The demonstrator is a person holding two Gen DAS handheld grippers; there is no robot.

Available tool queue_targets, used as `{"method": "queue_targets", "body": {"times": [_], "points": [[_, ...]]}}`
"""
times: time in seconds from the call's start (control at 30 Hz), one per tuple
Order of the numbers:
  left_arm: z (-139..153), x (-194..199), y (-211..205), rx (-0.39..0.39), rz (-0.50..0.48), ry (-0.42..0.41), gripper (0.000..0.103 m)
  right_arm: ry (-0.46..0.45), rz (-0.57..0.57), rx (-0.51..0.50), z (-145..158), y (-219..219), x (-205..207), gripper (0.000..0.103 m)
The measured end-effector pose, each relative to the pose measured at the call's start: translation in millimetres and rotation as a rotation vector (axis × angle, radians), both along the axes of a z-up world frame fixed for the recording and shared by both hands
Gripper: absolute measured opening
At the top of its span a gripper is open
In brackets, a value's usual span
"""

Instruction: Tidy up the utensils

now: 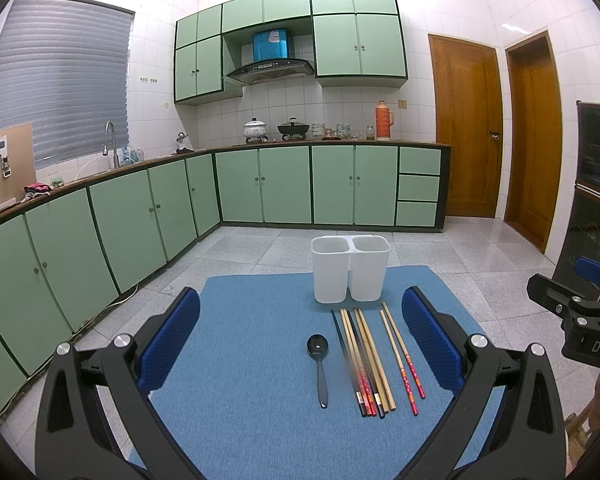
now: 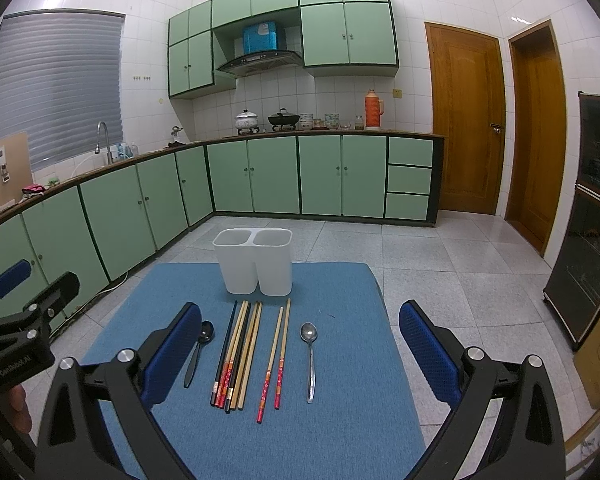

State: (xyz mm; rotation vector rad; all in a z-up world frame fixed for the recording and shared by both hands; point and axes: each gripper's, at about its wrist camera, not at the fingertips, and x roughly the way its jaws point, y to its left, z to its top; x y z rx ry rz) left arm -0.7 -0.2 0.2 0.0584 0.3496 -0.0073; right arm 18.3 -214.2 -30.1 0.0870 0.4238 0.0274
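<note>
On blue mat, chopsticks, spoons, white holder, left tool and right tool spread wide, empty

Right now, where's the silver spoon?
In the right wrist view, the silver spoon lies on the blue mat, right of the red-handled chopstick pair. The left wrist view does not show it.

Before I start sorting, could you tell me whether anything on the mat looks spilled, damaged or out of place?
Nothing stands out. The white two-compartment holder stands upright and looks empty; the black spoon, chopsticks and metal spoon lie in a tidy row on the blue mat.
</note>
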Motion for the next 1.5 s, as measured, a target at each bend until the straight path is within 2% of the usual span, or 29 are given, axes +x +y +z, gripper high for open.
{"method": "queue_targets", "body": {"times": [1.5], "points": [[0.0,0.0,-0.2,0.000,0.002,0.002,0.098,0.006,0.001,-0.002,3.7,4.6,-2.7,0.097]]}}
